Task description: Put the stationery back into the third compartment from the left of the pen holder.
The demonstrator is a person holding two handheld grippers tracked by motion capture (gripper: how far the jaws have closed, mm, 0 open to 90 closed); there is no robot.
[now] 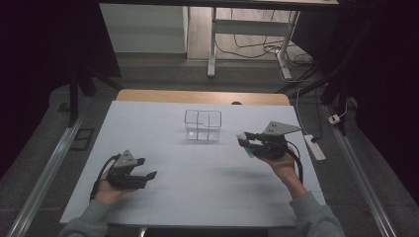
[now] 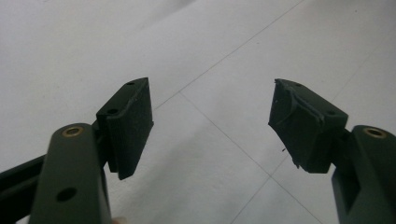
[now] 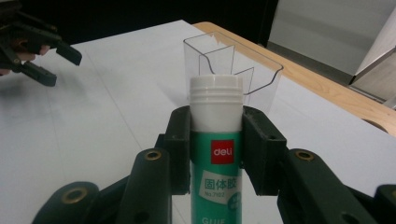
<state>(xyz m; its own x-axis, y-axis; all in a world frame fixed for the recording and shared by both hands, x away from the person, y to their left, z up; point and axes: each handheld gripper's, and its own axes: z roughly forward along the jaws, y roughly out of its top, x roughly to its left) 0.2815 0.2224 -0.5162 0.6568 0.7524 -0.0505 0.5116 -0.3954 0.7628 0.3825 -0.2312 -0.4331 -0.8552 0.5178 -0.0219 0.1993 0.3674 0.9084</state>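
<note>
My right gripper [image 1: 246, 139] is shut on a glue stick [image 3: 215, 154], green with a white cap, held off the table to the right of a clear plastic organizer [image 1: 202, 125]. In the right gripper view its jaws clamp the glue stick just below the cap, and the clear organizer [image 3: 238, 74] with its inner dividers stands just beyond it. My left gripper [image 1: 146, 169] rests low over the near left of the white table [image 1: 163, 143], open with nothing between its pads [image 2: 130, 126]. That left gripper [image 3: 51, 58] also shows far off in the right gripper view.
A wooden table edge [image 1: 202, 96] runs behind the white surface. A power strip [image 1: 314, 147] lies at the right edge. White desk legs and cables [image 1: 257, 47] stand on the floor beyond. Metal rails [image 1: 47, 170] flank both sides.
</note>
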